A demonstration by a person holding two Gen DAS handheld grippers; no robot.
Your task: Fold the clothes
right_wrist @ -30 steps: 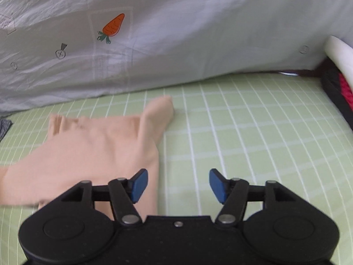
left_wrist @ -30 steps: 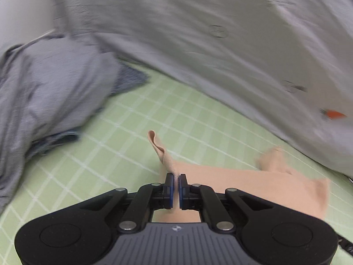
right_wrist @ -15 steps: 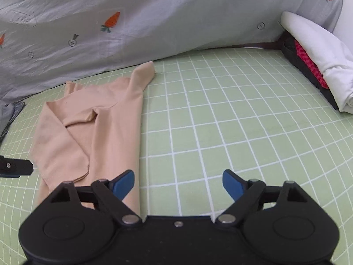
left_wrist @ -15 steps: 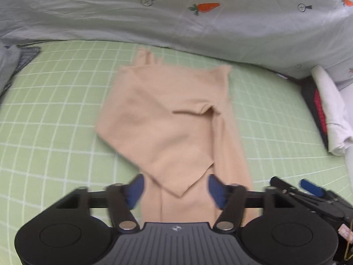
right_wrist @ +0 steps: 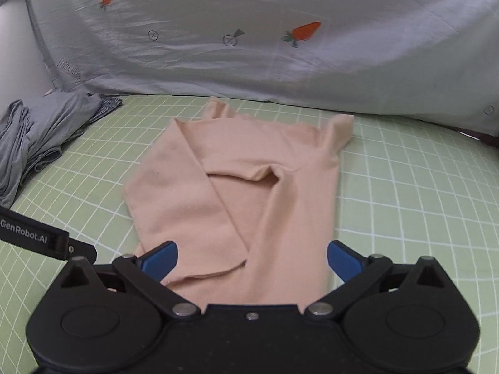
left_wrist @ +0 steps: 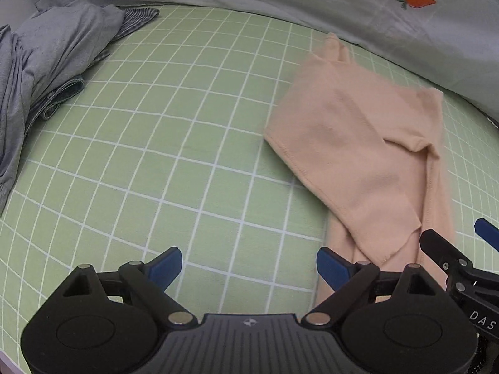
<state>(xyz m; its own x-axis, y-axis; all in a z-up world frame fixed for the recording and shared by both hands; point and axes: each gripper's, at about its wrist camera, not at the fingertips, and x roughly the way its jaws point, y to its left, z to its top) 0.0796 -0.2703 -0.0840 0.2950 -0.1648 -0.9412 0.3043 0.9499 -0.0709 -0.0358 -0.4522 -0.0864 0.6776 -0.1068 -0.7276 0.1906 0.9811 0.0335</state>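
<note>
So the peach top is lying flat on the green checked bed, and it looks partly folded to me: one side flap is laid diagonally across the body, with its corner ending near the bottom hem. The rest seems left to do, I'd guess the other side and then doubling it up lengthwise. There's also a grey pile of clothes that looks unfolded, so overall the job is maybe early-to-middle.

Both tools are released, holding nothing. The right tool hangs right over the near end of the top, which stretches straight ahead between its spread blue fingers. The left tool is off to the side, over bare bed, with the top ahead and to its right, its near end just beside the right-hand finger.

View differences: the left view shows the right tool poking in at its lower right edge and gives a closer look at the grey pile, far ahead on the left. The right view shows the top's full outline, both shoulder ends up by the grey carrot-print sheet, plus a bit of the left tool's body at its left edge.
</note>
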